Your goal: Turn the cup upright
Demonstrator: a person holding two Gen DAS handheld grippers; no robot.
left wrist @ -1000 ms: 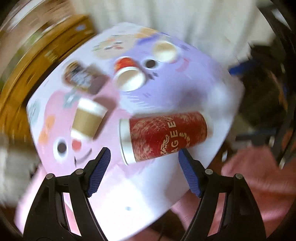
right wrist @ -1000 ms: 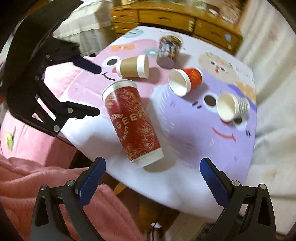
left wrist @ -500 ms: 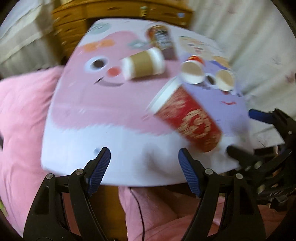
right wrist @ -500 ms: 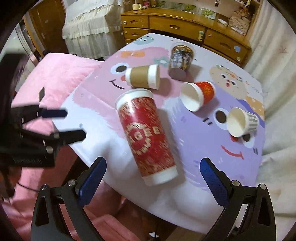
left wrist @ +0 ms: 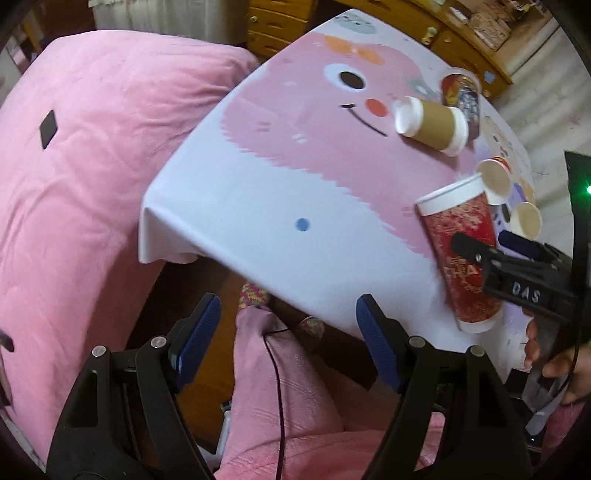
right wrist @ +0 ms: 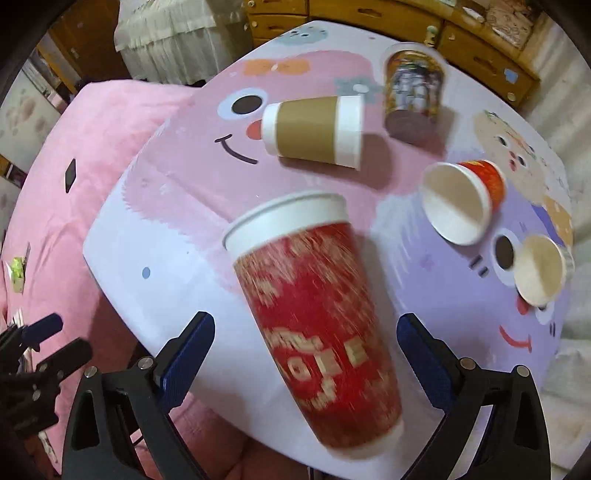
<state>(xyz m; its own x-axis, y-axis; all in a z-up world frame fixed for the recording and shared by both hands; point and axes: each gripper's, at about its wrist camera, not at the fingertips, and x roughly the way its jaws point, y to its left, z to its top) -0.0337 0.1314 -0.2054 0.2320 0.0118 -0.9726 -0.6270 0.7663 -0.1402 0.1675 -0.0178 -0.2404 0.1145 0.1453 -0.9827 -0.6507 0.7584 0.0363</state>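
A tall red paper cup (right wrist: 314, 321) with a white rim lies on its side near the table's front edge; it also shows in the left wrist view (left wrist: 461, 254). My right gripper (right wrist: 301, 354) is open, its blue pads either side of the cup's lower body, not touching it. My left gripper (left wrist: 290, 336) is open and empty, off the table's corner, over pink fabric. The right gripper shows in the left wrist view (left wrist: 517, 280) over the red cup.
On the cartoon tablecloth (right wrist: 177, 229) lie a brown cup (right wrist: 314, 129), a small red cup (right wrist: 461, 195) and a plain paper cup (right wrist: 539, 273). A patterned cup (right wrist: 413, 92) stands inverted behind. A pink bed (left wrist: 74, 184) is left; wooden drawers (right wrist: 369, 18) stand behind.
My left gripper has swung away from the red cup, off the table's corner. My right gripper has closed in on the red cup, which now lies between its open fingers.
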